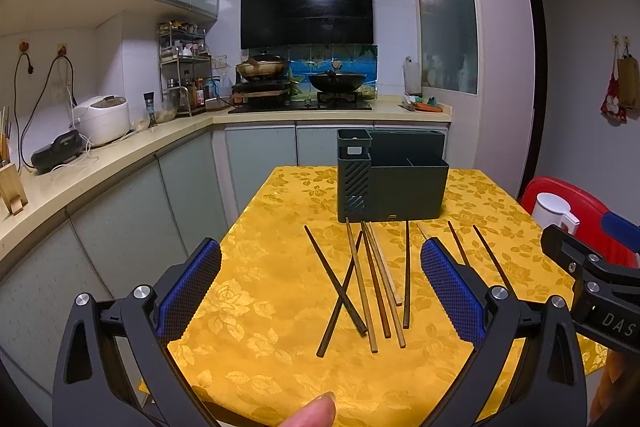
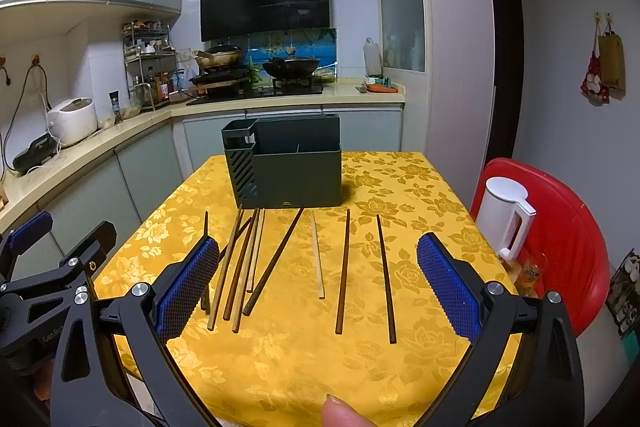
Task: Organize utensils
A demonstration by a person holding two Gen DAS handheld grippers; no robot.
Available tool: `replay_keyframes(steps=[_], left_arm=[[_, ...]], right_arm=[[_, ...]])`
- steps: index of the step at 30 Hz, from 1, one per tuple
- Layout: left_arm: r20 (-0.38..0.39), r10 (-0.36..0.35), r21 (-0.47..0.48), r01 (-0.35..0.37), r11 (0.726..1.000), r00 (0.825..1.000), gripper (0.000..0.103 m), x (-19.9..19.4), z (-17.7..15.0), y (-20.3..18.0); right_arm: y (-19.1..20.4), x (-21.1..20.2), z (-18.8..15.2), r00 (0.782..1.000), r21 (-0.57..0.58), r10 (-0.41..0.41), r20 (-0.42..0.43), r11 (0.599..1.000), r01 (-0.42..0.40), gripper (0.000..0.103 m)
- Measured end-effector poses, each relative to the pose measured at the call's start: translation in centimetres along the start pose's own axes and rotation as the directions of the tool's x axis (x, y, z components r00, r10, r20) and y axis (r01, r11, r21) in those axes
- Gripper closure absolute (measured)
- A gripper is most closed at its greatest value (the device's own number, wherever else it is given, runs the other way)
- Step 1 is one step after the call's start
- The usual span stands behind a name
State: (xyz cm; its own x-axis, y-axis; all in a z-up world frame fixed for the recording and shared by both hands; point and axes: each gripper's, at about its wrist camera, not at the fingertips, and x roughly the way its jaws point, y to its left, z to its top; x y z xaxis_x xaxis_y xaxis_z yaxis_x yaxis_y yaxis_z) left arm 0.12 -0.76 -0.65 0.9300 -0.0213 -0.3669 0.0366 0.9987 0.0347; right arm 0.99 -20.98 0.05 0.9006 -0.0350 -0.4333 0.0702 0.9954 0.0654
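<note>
Dark green utensil holder (image 2: 298, 167) stands at the far middle of the tabletop (image 2: 400, 187): a tall slotted section on its left, low divided bins on its right. Nothing shows above the rims; bin floors hidden.

Chopsticks (image 2: 276, 259) lie loose on the cloth in front of the holder, tips toward it. A crossed bundle of dark and pale sticks on the left, four single ones spread well apart to the right.

Left tongs (image 1: 320, 295) hover wide open over the bundle, gripping nothing. Right tongs (image 2: 318, 291) likewise wide open, empty, above the singles.

White kettle (image 2: 504, 219) on a red chair (image 2: 568, 247), right of the tabletop.

Yellow floral cloth; kitchen beyond, with stove, pans, range hood.
</note>
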Motion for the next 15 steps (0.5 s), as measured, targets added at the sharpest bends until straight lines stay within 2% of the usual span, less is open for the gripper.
replay_keyframes(steps=[15], left_arm=[[-0.049, -0.041, 0.021, 0.042, 0.999, 0.998, 0.007, 0.2, -0.8, -1.0]], right_arm=[[-0.7, 0.5, -0.8, 0.999, 0.007, -0.031, -0.037, 0.999, 0.031, 0.007]])
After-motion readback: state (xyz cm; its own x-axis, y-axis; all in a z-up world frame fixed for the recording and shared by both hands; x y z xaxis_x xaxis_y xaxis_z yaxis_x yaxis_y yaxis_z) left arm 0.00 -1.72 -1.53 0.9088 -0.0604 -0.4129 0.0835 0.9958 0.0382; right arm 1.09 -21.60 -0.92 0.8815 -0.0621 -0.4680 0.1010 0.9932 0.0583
